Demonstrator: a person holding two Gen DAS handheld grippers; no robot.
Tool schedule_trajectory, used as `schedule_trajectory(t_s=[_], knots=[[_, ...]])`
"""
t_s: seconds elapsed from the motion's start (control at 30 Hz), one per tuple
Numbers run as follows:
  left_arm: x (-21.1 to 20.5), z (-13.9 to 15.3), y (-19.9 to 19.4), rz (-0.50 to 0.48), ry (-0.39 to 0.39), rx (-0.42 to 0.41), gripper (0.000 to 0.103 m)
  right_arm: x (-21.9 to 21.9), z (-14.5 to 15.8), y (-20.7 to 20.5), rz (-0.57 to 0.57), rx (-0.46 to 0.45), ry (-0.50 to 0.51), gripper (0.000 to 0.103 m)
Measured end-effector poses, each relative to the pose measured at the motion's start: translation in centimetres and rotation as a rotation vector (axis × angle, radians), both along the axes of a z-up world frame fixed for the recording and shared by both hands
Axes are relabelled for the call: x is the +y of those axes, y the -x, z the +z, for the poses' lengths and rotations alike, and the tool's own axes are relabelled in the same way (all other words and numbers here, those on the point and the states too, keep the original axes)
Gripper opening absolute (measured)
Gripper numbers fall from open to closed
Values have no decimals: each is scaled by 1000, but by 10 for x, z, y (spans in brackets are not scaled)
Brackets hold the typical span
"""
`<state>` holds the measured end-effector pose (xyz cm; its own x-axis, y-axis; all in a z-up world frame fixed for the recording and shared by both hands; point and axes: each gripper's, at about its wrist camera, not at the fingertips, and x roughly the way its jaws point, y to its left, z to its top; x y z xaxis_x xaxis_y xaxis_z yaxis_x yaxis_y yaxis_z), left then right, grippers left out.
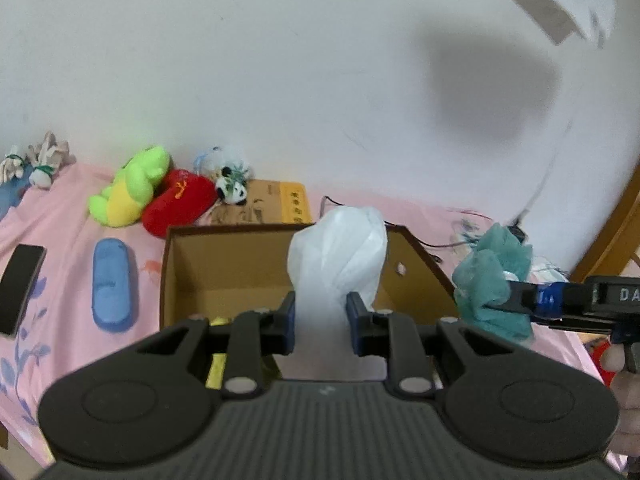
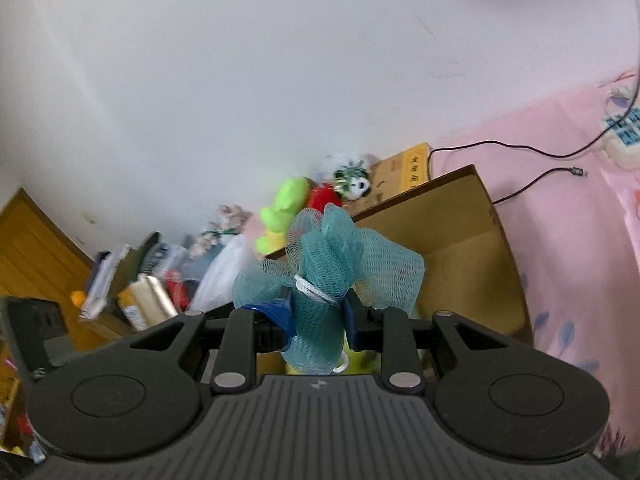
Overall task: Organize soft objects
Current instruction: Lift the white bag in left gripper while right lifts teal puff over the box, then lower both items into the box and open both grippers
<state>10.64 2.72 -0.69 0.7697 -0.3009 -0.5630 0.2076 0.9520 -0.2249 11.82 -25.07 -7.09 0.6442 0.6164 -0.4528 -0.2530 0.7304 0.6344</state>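
My left gripper [image 1: 321, 322] is shut on a white plastic bag [image 1: 340, 256], held up in front of an open cardboard box [image 1: 208, 264] on the pink bed. In the right wrist view my right gripper [image 2: 320, 322] is shut on a teal mesh bath sponge [image 2: 332, 256] with a white cord, above the same cardboard box [image 2: 460, 248]. The left wrist view shows that teal sponge [image 1: 494, 276] at the right, pinched by the right gripper [image 1: 516, 300]. Something yellow lies inside the box, mostly hidden.
A green frog plush [image 1: 130, 190], a red plush [image 1: 178, 206], a small panda plush [image 1: 234, 188] and a blue slipper [image 1: 112, 284] lie on the pink sheet [image 1: 60, 224]. A dark phone [image 1: 20, 288] lies at left. Cables [image 2: 520, 148] and a power strip [image 2: 622, 132] sit right. Cluttered items [image 2: 140, 288] stand left of the bed.
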Motion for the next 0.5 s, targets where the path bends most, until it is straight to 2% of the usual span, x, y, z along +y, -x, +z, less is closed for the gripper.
schedule_trajectory(t_s=[0.13, 0.27, 0.37, 0.5], knots=[[-3, -14, -36, 34, -39, 36, 22, 8, -18, -29, 31, 57, 37, 7], [-3, -34, -63, 69, -83, 92, 22, 23, -37, -48, 73, 115, 149, 7], [0, -50, -76, 91, -109, 149, 23, 35, -48, -59, 106, 155, 217, 11], [2, -69, -84, 89, -124, 228, 26, 53, -64, -71, 200, 256, 299, 13]])
